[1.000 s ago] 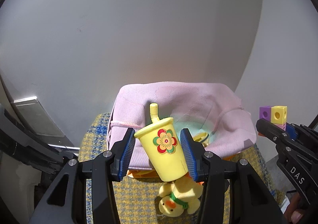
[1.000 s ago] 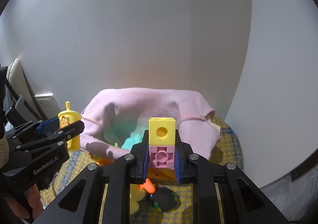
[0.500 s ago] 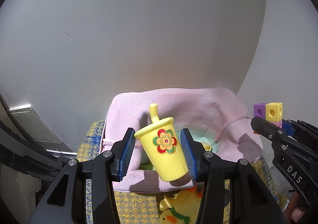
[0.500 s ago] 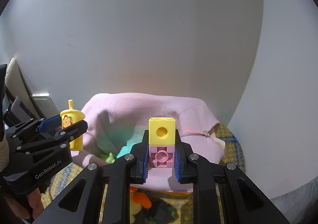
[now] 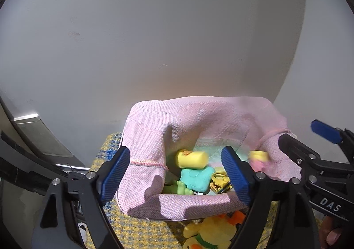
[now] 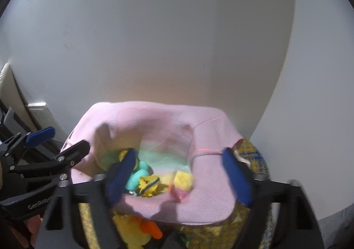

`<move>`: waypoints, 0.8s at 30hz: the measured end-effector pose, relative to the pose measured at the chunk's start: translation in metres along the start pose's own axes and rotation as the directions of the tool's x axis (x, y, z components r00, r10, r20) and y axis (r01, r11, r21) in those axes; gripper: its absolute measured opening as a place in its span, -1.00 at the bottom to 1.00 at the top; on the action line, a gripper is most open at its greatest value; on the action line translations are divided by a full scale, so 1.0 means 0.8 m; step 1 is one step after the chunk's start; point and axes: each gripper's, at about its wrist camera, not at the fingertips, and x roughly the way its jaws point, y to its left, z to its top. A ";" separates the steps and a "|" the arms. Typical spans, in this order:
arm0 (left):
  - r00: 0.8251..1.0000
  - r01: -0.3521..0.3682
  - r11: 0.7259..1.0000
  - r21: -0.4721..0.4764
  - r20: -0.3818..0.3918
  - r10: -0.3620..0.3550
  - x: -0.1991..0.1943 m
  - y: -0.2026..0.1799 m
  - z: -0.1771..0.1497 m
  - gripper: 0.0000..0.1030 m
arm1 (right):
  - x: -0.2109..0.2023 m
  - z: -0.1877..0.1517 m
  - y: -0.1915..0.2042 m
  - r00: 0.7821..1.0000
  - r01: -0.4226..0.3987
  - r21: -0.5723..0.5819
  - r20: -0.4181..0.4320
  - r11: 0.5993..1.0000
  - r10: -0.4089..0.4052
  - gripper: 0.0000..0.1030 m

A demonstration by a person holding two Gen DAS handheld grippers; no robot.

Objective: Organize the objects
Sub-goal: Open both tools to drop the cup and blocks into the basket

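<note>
A yellow-and-blue checked cloth surface (image 5: 124,224) carries a pink fabric basket (image 5: 177,203) and a plush duck (image 5: 210,235).

basket (image 5: 177,120): pink woven cloth, matt | mat (image 5: 132,229): rough plaid weave | fingers (image 5: 115,169): ribbed blue pads

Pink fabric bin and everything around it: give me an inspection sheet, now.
Surface: yellow-and-blue woven mat under the bin.
Job's things: blurred yellow plastic cup and yellow-and-pink block stack inside the soft pink fabric bin, over a teal toy.
Clutter: yellow plush duck lies outside, in front of the bin.
Grippers: left hand-held gripper and right hand-held gripper have just been opening; nothing between the jaws.
Cables: nothing seen.
Surroundings: plain white wall.
</note>
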 end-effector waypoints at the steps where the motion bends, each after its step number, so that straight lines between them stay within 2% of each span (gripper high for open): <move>1: 1.000 -0.001 1.000 -0.005 -0.003 0.001 0.000 0.001 0.000 0.69 | -0.001 0.000 0.001 1.000 0.005 -0.003 0.004 1.000 -0.005 0.69; 4: 1.000 -0.006 1.000 -0.017 -0.012 0.006 -0.001 0.002 -0.002 0.71 | -0.004 0.000 0.001 1.000 0.011 0.001 0.003 1.000 -0.011 0.69; 8: 1.000 -0.018 0.999 -0.030 -0.001 0.018 -0.010 0.007 -0.007 0.84 | -0.011 -0.005 -0.004 1.000 0.016 0.014 0.002 1.000 -0.016 0.69; 24: 0.999 -0.025 0.999 -0.026 0.027 0.025 -0.059 0.002 -0.029 0.90 | -0.062 -0.041 -0.018 0.999 0.034 0.053 0.011 0.998 -0.035 0.76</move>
